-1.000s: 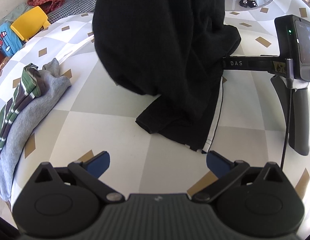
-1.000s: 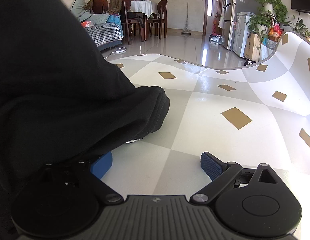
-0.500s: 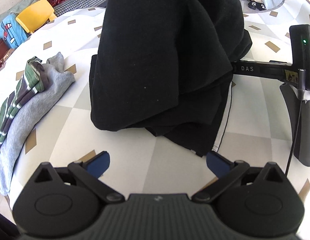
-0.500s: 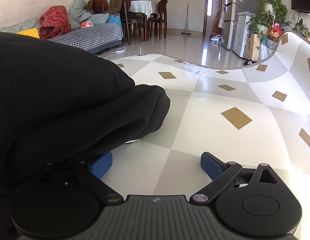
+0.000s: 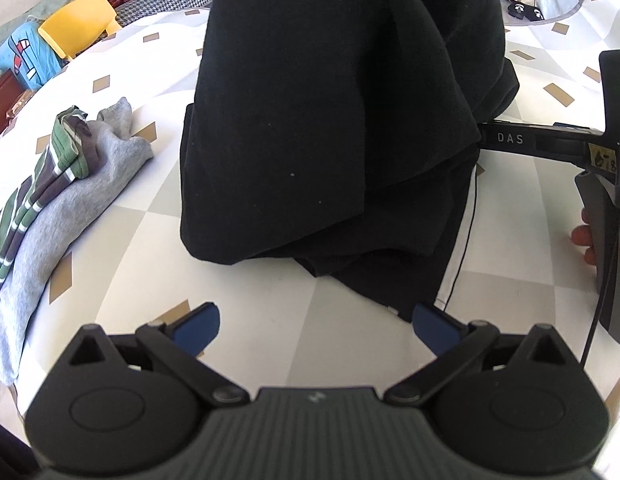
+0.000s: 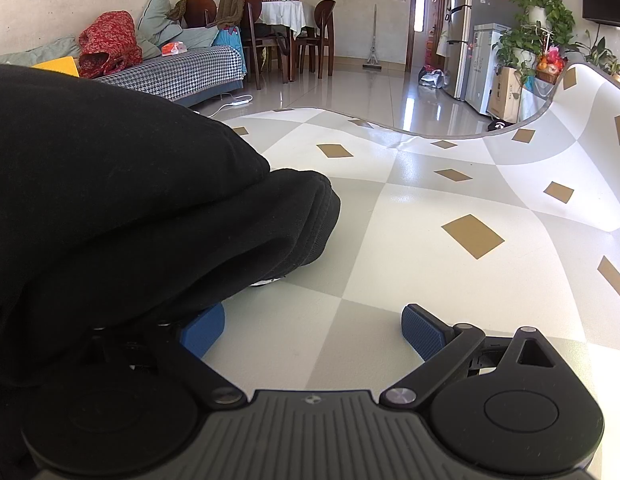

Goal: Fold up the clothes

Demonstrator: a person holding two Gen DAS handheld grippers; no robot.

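Observation:
A black garment [image 5: 333,128] lies heaped on the checkered table [image 5: 158,216] straight ahead in the left wrist view. My left gripper [image 5: 315,326] is open and empty, just short of the garment's near edge. In the right wrist view the same black garment [image 6: 130,208] fills the left side and drapes over the left finger. My right gripper [image 6: 310,330] is open, low over the table; its body shows at the right of the left wrist view [image 5: 605,184], with its front end hidden under the garment.
A folded grey garment [image 5: 50,216] with a green striped one [image 5: 42,176] on top lies at the table's left. Beyond the table edge are a sofa [image 6: 170,76], chairs, a fridge and plants.
The black garment has settled lower and spread toward my left gripper; the left wrist view has shifted toward it. The right gripper has stayed still.

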